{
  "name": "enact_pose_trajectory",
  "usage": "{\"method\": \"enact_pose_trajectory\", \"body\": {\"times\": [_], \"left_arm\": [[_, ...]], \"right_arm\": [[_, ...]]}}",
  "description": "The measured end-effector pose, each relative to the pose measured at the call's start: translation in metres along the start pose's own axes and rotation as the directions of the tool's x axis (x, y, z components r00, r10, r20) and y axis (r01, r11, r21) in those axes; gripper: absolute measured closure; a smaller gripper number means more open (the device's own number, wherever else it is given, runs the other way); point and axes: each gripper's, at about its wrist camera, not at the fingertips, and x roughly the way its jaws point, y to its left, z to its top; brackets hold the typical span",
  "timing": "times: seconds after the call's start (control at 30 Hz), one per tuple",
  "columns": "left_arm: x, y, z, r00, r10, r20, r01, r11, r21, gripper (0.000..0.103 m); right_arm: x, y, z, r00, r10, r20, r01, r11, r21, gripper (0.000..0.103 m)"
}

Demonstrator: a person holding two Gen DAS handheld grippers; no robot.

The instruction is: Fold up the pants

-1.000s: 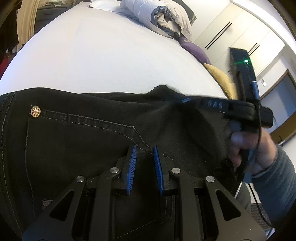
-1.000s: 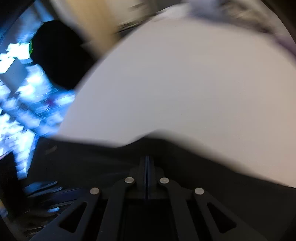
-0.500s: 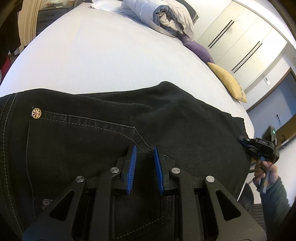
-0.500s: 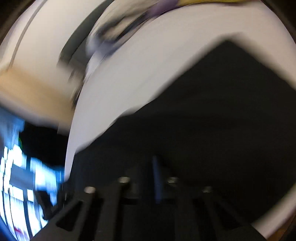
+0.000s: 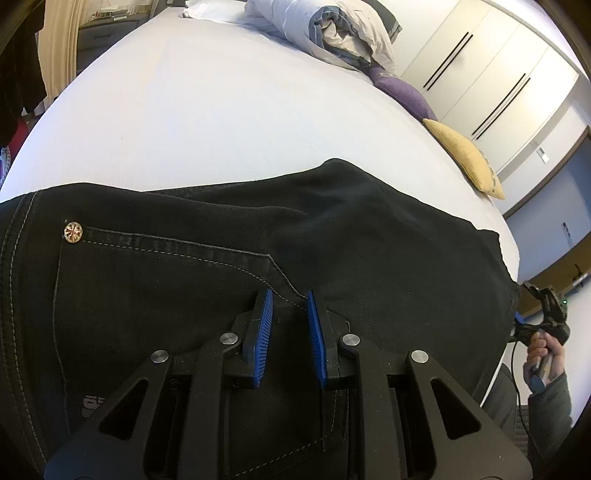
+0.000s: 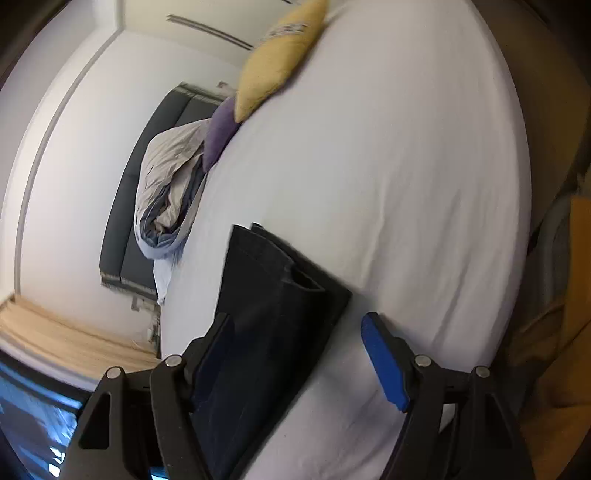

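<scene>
The black jeans (image 5: 229, 280) are lying flat on the white bed (image 5: 207, 122), near the bed's closest edge, and everything else is placed here in relation to them. In the left wrist view the left claw (image 5: 290, 301) is hovering over the back pocket (image 5: 155, 302) of the jeans, its blue pads (image 5: 263, 325) standing a narrow gap apart with only the flat denim showing between them; they are gripping nothing that can be seen, and whether the tips are touching the cloth cannot be told. A brass rivet (image 5: 73, 233) is sitting at the pocket's upper corner, to the left of the claw. Off the jeans' right end, beyond the bed's edge, the person's right hand (image 5: 543, 354) is holding the right claw's handle.

In the right wrist view the right claw (image 6: 299, 332) is spread wide open, holding nothing. The leg ends (image 6: 273, 295) of the jeans are lying stacked on the sheet between the spread fingers, close against the left finger, while the right blue pad (image 6: 382, 360) is standing well apart from the denim over bare sheet.

Far from the jeans, toward the head of the bed, a rolled duvet (image 5: 325, 29) is lying bundled, with a purple cushion (image 5: 400, 86) just beside it and a yellow cushion (image 5: 461, 155) next along the bed's edge. White wardrobe doors (image 5: 491, 70) are standing behind those cushions.
</scene>
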Motion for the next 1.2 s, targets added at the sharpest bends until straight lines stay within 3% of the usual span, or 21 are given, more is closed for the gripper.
{"method": "enact_pose_trajectory", "body": {"times": [0.1, 0.17, 0.2, 0.33, 0.53, 0.67, 0.8, 1.03, 1.13, 1.2], "left_arm": [[0.001, 0.000, -0.001, 1.000, 0.000, 0.003, 0.000, 1.000, -0.003, 0.084], [0.001, 0.000, -0.001, 1.000, 0.002, 0.005, -0.002, 1.000, 0.000, 0.084], [0.002, 0.000, -0.002, 1.000, 0.002, 0.004, -0.002, 1.000, -0.001, 0.084], [0.002, 0.001, -0.002, 1.000, 0.004, 0.007, -0.004, 1.000, 0.003, 0.084], [0.001, 0.003, -0.003, 1.000, -0.004, 0.010, 0.004, 1.000, 0.000, 0.084], [0.001, 0.005, -0.003, 1.000, -0.011, 0.013, 0.011, 1.000, -0.003, 0.084], [0.000, 0.007, -0.003, 1.000, -0.019, 0.013, 0.019, 1.000, -0.009, 0.084], [-0.001, 0.011, -0.002, 0.999, -0.029, 0.014, 0.029, 0.999, -0.018, 0.084], [-0.002, 0.013, -0.002, 0.999, -0.036, 0.015, 0.037, 0.999, -0.024, 0.084], [-0.002, 0.015, -0.001, 0.999, -0.044, 0.016, 0.044, 0.999, -0.029, 0.084]], "right_arm": [[0.003, -0.009, 0.002, 1.000, 0.030, -0.006, -0.030, 0.998, 0.048, 0.029], [-0.002, -0.016, 0.002, 0.998, 0.060, -0.008, -0.059, 0.994, 0.094, 0.034], [0.015, -0.008, 0.003, 0.998, 0.066, -0.011, -0.064, 0.993, 0.103, 0.037], [0.021, -0.003, 0.001, 0.994, 0.095, -0.050, -0.089, 0.990, 0.110, 0.066], [0.037, 0.000, -0.001, 0.994, 0.091, -0.056, -0.083, 0.989, 0.126, 0.070], [0.041, -0.010, -0.002, 0.993, 0.112, -0.037, -0.103, 0.976, 0.190, 0.088], [0.037, -0.008, -0.006, 0.994, 0.107, -0.010, -0.103, 0.977, 0.187, 0.093], [0.028, 0.041, -0.015, 0.999, 0.016, 0.040, -0.017, 1.000, 0.021, 0.095], [0.026, 0.094, -0.030, 0.999, -0.011, 0.052, 0.019, 0.989, -0.149, 0.095], [0.030, 0.136, -0.053, 0.999, -0.037, 0.036, 0.047, 0.949, -0.310, 0.095]]}}
